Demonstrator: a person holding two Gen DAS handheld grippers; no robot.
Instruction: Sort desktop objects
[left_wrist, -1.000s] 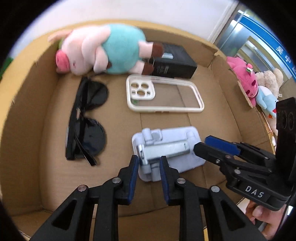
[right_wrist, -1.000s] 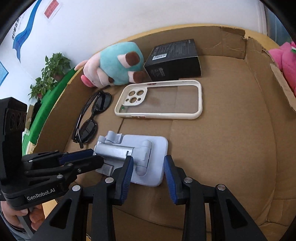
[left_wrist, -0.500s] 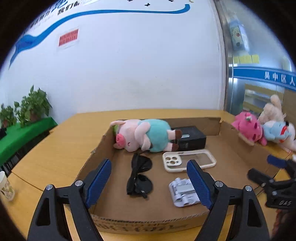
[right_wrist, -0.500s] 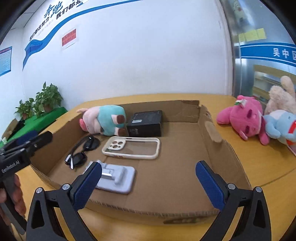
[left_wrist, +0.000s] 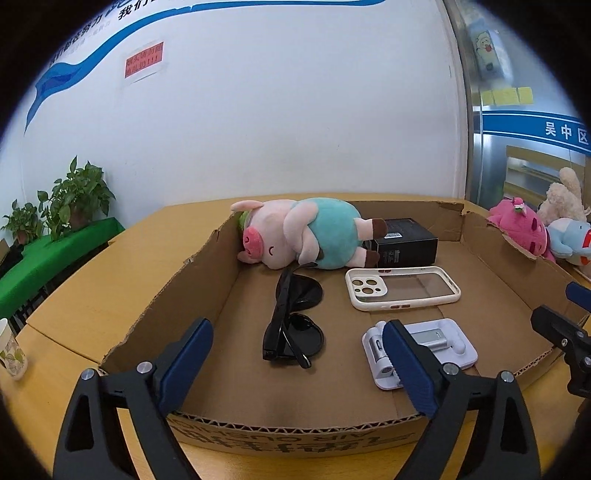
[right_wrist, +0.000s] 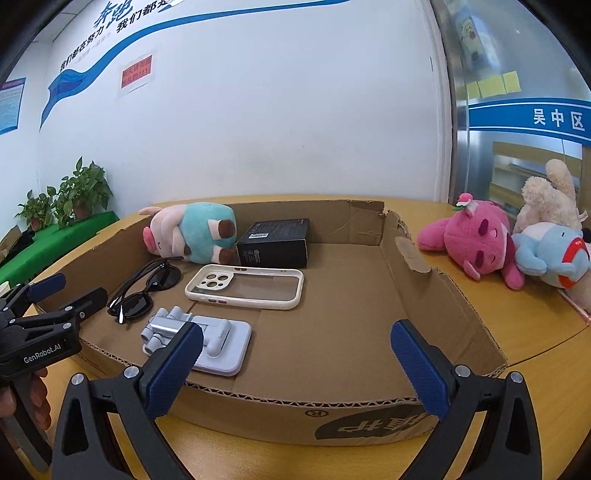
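White wall (left_wrist: 277, 110) with blue wave stripe (right_wrist: 74, 79) and red notice (left_wrist: 144, 64). Potted plants (left_wrist: 74, 195) on green-covered surface (left_wrist: 44, 254) at left. Wooden table (left_wrist: 92, 295). Glass door (right_wrist: 517, 129) at right, yellow sticky notes (right_wrist: 493, 84), blue band.

A shallow cardboard box (right_wrist: 436, 295) sits open on the wooden table and holds five things. A plush pig (left_wrist: 299, 234) in a teal shirt lies on its side along the back wall, its feet touching a black carton (left_wrist: 406, 247) lying flat beside it. In front of the pig rest black sunglasses (left_wrist: 295, 321), arms folded, lenses up. A cream phone case (left_wrist: 402, 288) with a clear back lies flat in front of the carton. Nearest the front wall lies a pale grey folding phone stand (left_wrist: 421, 350), folded flat
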